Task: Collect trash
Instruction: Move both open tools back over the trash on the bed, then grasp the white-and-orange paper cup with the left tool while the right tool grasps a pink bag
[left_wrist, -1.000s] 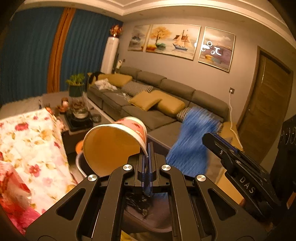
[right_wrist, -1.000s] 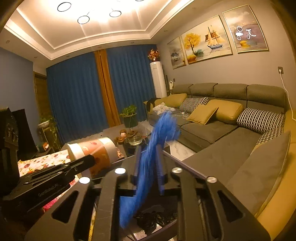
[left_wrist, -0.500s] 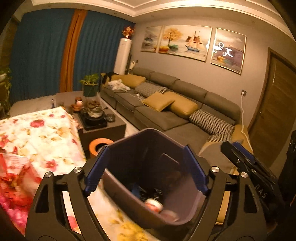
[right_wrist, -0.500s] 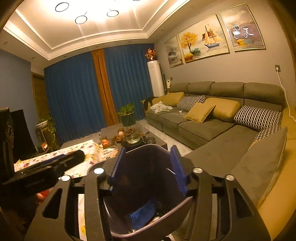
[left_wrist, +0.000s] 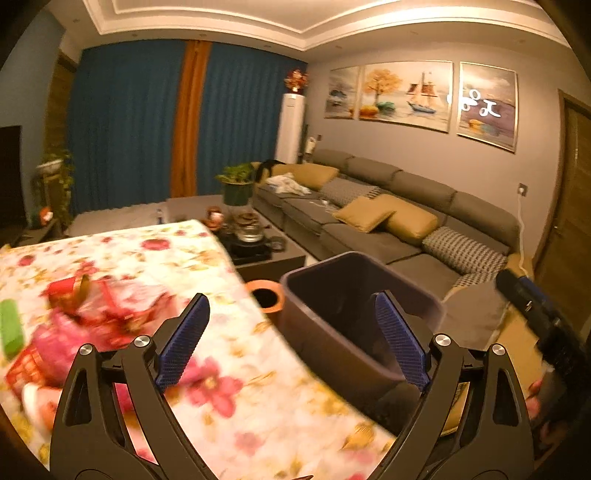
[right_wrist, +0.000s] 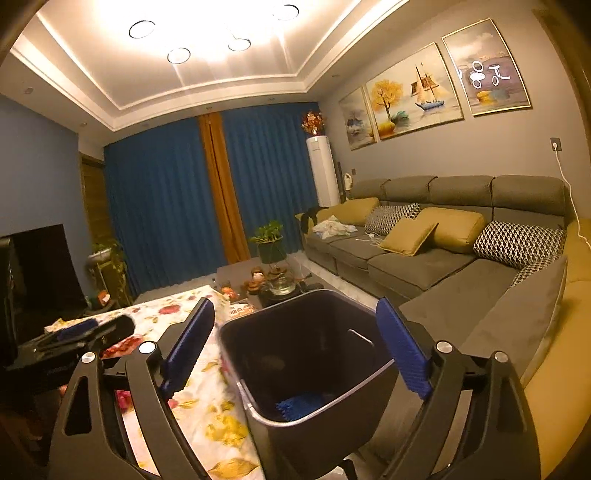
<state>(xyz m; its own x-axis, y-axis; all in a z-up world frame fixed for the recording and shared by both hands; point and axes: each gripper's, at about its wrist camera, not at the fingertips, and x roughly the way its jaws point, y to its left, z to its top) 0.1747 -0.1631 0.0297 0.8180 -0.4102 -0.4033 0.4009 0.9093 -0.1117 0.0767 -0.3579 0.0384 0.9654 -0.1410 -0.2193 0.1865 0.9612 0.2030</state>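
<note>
A dark trash bin (left_wrist: 332, 332) stands at the right edge of the floral-cloth table (left_wrist: 229, 398); it also shows in the right wrist view (right_wrist: 317, 384), with a blue scrap (right_wrist: 299, 404) lying inside. My left gripper (left_wrist: 291, 350) is open and empty, above the table edge beside the bin. My right gripper (right_wrist: 295, 354) is open and empty, just above the bin's mouth. Red and pink wrappers (left_wrist: 99, 314) and a green item (left_wrist: 9, 328) lie on the table at left, blurred.
A grey sofa (right_wrist: 424, 258) with yellow cushions runs along the right. A dark coffee table (left_wrist: 255, 247) with a teapot and plant stands beyond the table. An orange-rimmed round container (left_wrist: 266, 295) sits on the floor by the bin.
Both grippers opened: the paper cup and the blue scrap dropped into the bin. The left gripper then swung left toward the table; the right stays over the bin.
</note>
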